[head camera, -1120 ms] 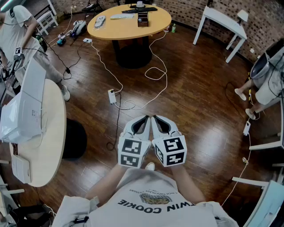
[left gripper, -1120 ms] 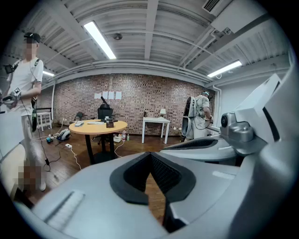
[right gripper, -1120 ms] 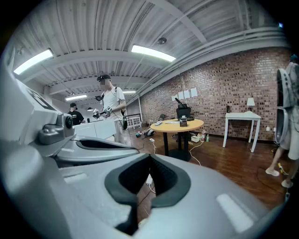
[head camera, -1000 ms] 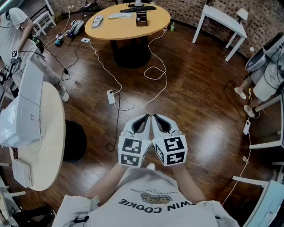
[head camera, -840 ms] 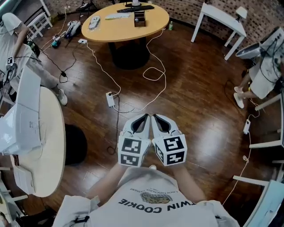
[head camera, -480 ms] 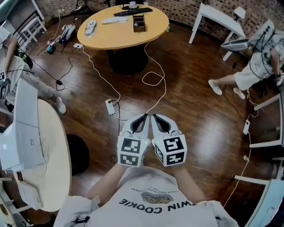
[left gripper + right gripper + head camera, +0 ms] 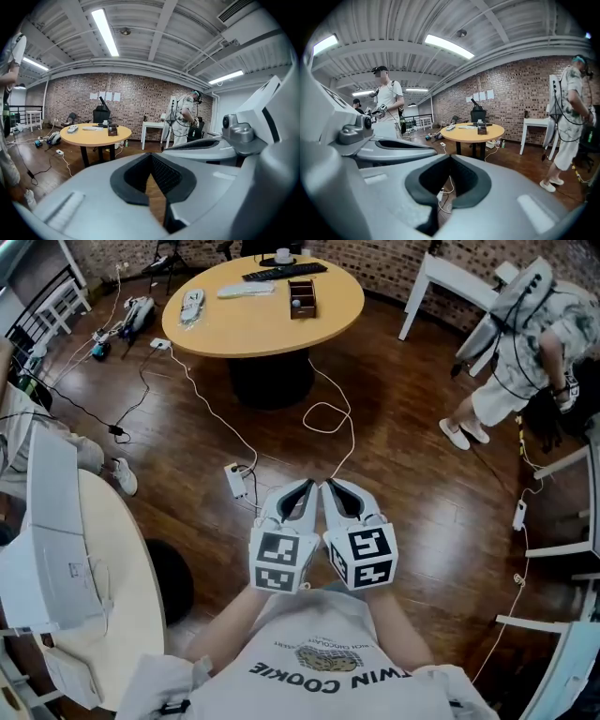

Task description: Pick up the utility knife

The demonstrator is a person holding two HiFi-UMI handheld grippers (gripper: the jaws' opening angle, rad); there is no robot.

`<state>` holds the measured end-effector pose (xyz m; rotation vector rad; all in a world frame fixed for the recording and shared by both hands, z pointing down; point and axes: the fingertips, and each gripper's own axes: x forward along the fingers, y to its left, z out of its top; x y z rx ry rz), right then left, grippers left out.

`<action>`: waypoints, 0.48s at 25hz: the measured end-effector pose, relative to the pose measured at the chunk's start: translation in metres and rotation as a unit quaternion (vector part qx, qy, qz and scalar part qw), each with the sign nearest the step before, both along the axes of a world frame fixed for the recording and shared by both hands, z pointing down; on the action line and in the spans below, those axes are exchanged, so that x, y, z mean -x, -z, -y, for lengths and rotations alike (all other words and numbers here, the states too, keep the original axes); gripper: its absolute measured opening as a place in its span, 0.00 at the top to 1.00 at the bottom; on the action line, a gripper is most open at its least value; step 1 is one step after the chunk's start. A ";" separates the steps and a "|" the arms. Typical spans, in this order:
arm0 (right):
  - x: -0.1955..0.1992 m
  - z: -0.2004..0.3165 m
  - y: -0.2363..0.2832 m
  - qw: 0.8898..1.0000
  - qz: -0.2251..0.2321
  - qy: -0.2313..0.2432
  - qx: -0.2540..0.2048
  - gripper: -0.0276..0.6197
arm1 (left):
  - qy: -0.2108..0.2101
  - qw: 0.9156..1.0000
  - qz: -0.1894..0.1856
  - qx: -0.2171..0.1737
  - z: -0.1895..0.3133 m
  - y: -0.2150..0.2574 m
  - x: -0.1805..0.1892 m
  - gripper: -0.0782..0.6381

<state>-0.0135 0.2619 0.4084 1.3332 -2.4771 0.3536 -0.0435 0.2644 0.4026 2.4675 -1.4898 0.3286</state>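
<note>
Since left gripper (image 7: 302, 491) & right gripper (image 7: 334, 491) hang shut & empty, well apart from the round table (image 7: 262, 329), it's prob. approach phase; next: close in, spot utility knife.

I'm holding the left gripper (image 7: 302, 489) and right gripper (image 7: 334, 489) side by side near my chest, over dark wood floor (image 7: 412, 465). The round yellow desk (image 7: 272, 320) is far ahead, and white cables (image 7: 330, 418) snake down to a power strip (image 7: 235, 481). A person in white (image 7: 511, 348) stands far right.
</note>
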 end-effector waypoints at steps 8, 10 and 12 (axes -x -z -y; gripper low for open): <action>0.016 0.032 -0.008 1.000 -0.001 0.006 0.002 0.95 | 0.009 1.000 -0.002 0.012 0.031 -0.012 0.019 0.88; 0.015 0.042 -0.011 1.000 -0.001 0.007 0.005 0.95 | 0.010 1.000 -0.001 0.016 0.039 -0.016 0.017 0.88; 0.014 0.056 -0.014 1.000 0.004 0.009 0.007 0.95 | 0.012 1.000 0.001 0.018 0.053 -0.019 0.017 0.88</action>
